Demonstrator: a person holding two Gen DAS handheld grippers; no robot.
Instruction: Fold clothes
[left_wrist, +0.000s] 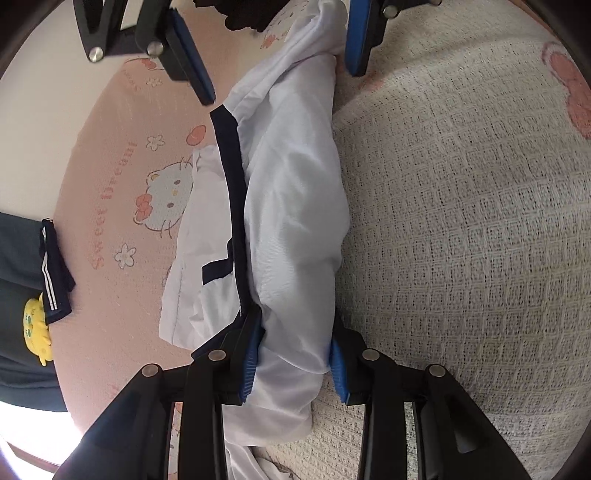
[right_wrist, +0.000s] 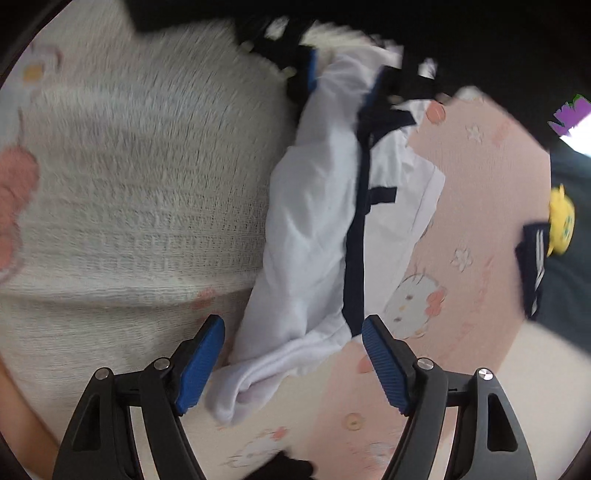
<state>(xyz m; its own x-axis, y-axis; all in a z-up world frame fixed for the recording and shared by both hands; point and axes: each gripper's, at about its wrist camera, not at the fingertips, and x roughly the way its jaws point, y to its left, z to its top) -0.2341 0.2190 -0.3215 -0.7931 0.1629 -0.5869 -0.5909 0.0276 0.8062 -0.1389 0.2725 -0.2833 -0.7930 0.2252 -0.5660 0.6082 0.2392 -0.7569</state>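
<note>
A white garment (left_wrist: 295, 184) with navy trim lies bunched in a long roll on the bed, along the seam between blanket and sheet. My left gripper (left_wrist: 295, 332) is shut on its near end, both blue pads pressing the fabric. In the left wrist view, my right gripper (left_wrist: 280, 85) straddles the far end with its jaws wide, touching nothing. The right wrist view is blurred. It shows the right gripper (right_wrist: 293, 321) open, with the loose white end of the garment (right_wrist: 310, 221) lying between its pads. At the far end, the left gripper (right_wrist: 341, 81) clamps the cloth.
A cream waffle-knit blanket (left_wrist: 461, 221) covers one side of the bed, and a pink cartoon-cat sheet (left_wrist: 122, 184) covers the other. A navy garment with white stripes (left_wrist: 55, 266) and a yellow soft toy (left_wrist: 37, 328) lie at the sheet's edge. Part of a person's arm (right_wrist: 18, 406) shows.
</note>
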